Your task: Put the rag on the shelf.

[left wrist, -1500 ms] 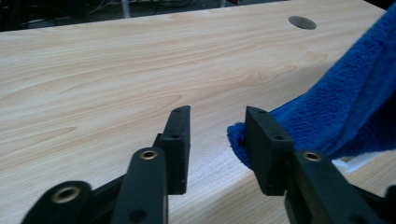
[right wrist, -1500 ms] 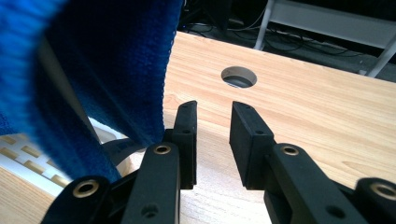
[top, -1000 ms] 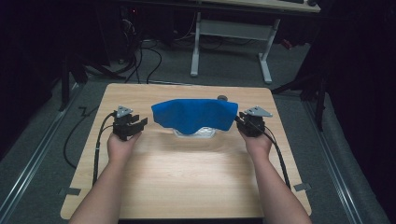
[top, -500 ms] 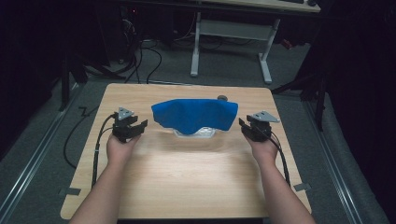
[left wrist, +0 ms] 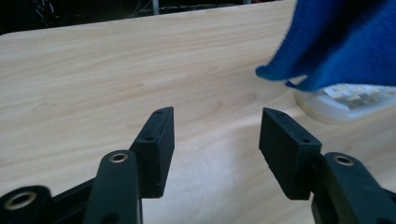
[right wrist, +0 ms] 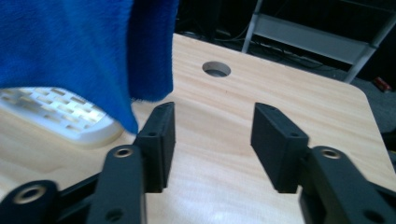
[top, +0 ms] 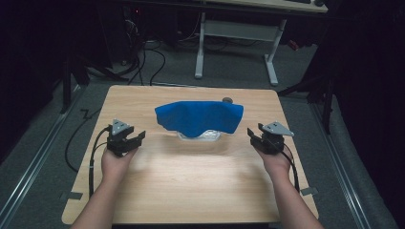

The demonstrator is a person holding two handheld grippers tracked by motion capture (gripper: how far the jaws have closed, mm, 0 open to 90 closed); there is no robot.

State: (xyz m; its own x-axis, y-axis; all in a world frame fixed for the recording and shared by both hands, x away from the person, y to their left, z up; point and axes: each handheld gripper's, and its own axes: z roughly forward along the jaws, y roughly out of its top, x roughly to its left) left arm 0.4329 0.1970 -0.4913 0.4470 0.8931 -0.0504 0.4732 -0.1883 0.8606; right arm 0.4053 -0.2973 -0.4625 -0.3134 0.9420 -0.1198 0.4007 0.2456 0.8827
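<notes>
A blue cloth (top: 199, 117) lies draped over a white slotted object (top: 199, 136) in the middle of the wooden table (top: 191, 186). My left gripper (top: 135, 138) hovers left of the cloth, apart from it. Its jaws have just been opening and nothing is between them. In the left gripper view the gripper (left wrist: 215, 116) faces bare wood, with the cloth's corner (left wrist: 336, 42) and white object (left wrist: 345, 100) at the upper right. My right gripper (top: 253, 136) stands right of the cloth, its jaws also just opened and empty. The right gripper view has the gripper (right wrist: 212, 112) beside the cloth's hanging edge (right wrist: 84, 46).
A round hole (top: 228, 100) sits in the table just behind the cloth. Bare wood stretches in front between my forearms. Beyond the table stands a white desk frame (top: 234, 47), with cables (top: 143, 57) on the dark floor at the left.
Both grippers have drawn back from the cloth's ends, outward and toward the person, and their jaws have opened wider. The cloth stays draped over the white object.
</notes>
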